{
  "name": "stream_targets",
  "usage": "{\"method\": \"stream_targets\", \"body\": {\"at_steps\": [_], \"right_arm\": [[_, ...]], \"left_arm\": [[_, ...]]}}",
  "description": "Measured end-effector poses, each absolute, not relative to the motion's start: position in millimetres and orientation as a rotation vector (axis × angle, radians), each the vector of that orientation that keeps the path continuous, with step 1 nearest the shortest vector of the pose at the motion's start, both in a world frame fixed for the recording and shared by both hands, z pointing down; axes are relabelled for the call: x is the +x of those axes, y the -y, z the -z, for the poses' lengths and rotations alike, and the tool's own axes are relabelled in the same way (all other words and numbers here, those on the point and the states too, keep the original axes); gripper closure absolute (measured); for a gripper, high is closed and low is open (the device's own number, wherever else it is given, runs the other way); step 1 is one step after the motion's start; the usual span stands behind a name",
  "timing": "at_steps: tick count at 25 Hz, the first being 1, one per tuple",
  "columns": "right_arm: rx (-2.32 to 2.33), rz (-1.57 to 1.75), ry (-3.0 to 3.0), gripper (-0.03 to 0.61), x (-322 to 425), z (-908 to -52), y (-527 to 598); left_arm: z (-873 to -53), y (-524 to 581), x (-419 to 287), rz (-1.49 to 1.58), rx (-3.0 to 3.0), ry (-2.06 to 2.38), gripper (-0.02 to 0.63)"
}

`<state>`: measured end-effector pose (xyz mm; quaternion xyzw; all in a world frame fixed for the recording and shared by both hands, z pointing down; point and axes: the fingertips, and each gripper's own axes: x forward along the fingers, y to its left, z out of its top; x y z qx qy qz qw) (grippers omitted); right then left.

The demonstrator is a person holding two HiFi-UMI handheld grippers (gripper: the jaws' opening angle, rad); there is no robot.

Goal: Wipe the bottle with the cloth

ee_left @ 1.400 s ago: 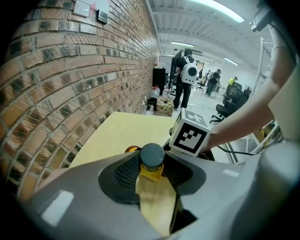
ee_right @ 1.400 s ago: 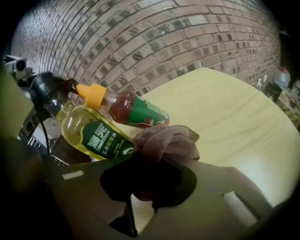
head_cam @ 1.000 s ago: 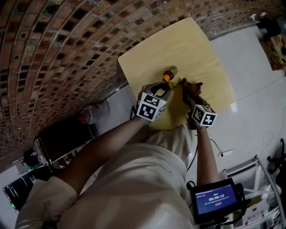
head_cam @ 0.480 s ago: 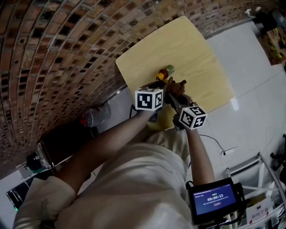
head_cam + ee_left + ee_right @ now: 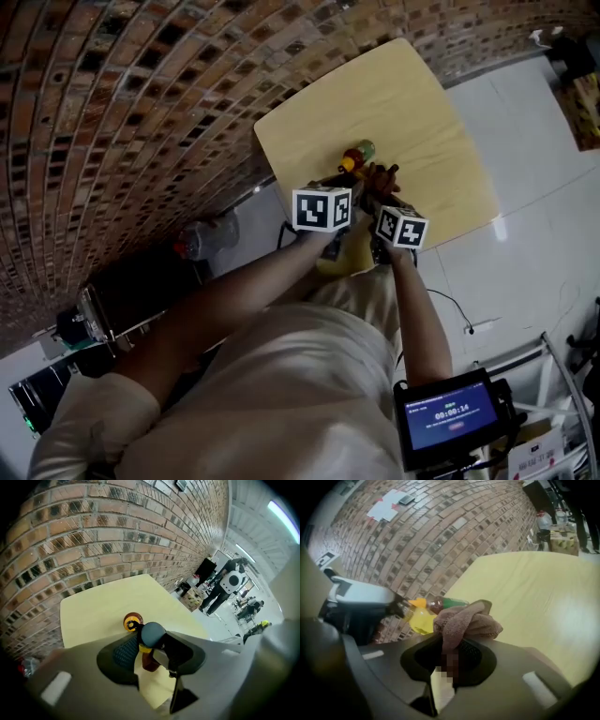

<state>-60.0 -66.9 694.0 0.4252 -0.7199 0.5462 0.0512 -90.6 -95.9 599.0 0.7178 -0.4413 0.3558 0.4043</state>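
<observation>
A small bottle with yellow, red and green parts sticks out over the pale wooden table. My left gripper has it between its jaws, which are opening. In the left gripper view the bottle runs away from my left gripper, dark red low down between the pads. My right gripper is shut on a brown cloth. In the right gripper view the bunched cloth rises from my right gripper and lies against the bottle.
A brick wall runs along the table's far and left sides. White floor lies to the right. A small screen hangs by the person's waist. People stand far off across the room.
My right gripper has moved left with the cloth, closer to the left gripper and the bottle. The two marker cubes now sit nearly side by side.
</observation>
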Motion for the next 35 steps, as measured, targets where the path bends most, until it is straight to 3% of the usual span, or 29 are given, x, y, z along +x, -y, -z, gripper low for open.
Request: {"method": "stream_targets", "body": {"at_steps": [6,16,21,26,31,35], "right_arm": [[1.265,-1.669,1.942,0.511,-58.7,-743.5,76.1],[1.264,-1.75,1.956,0.511,-23.2,-716.9,36.1],[1.277,-1.738,2.048,0.511,-6.8,-689.7,21.0],[1.268,-1.635,2.164,0.511,-5.4,-662.5,17.9],[1.258,-1.558,2.201,0.511,-11.2,-650.7,17.5],[1.225,-1.486,2.334,0.511,-21.1,-629.9,17.4]], "left_arm": [[-599.3,97.6,-91.7,-0.913,1.853,1.109,0.428],[-585.7,83.3,-99.8,-1.17,2.121,0.876,0.377],[-566.7,80.4,-105.6,-1.643,2.61,0.643,0.371],[-590.4,69.6,-88.1,-2.169,3.023,-0.127,0.373],[-604.2,78.4,-79.1,-2.245,3.082,-0.45,0.405],[-602.4,85.6,-71.4,-2.157,3.004,-0.255,0.415]]}}
